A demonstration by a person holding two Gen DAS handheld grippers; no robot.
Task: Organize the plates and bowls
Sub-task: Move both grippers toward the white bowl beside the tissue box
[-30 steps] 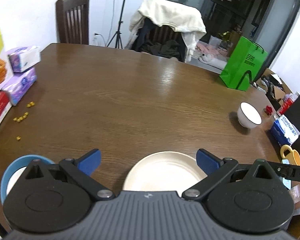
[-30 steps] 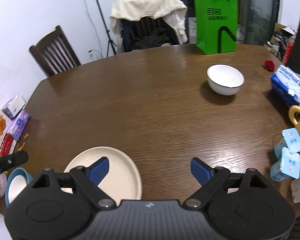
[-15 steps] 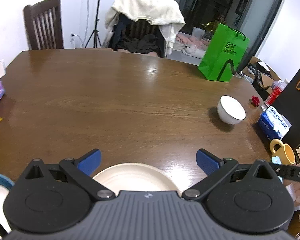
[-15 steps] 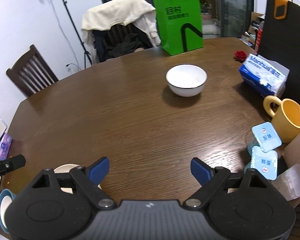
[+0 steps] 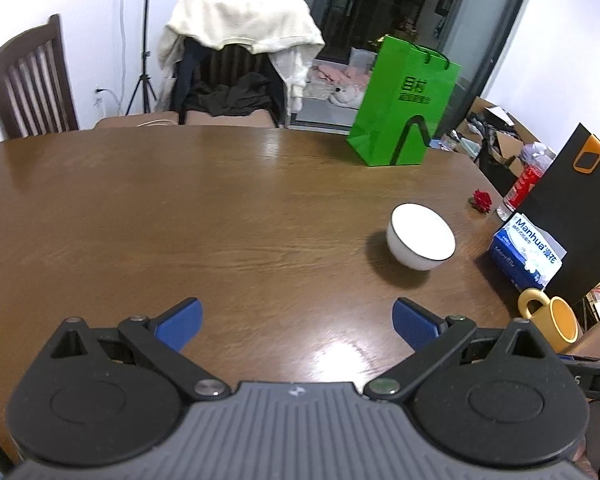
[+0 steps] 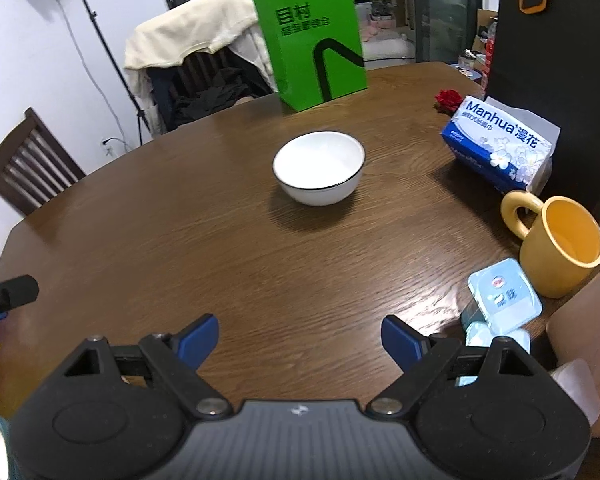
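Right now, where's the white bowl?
In the right wrist view the white bowl stands mid-table, ahead of the right gripper, between the green bag and the tissue pack.

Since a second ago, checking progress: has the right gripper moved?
Yes. The right gripper has swung right and closer toward the white bowl; the green bag shifted leftward in view.

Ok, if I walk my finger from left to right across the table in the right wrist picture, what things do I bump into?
white bowl → red flower → blue tissue pack → yellow mug
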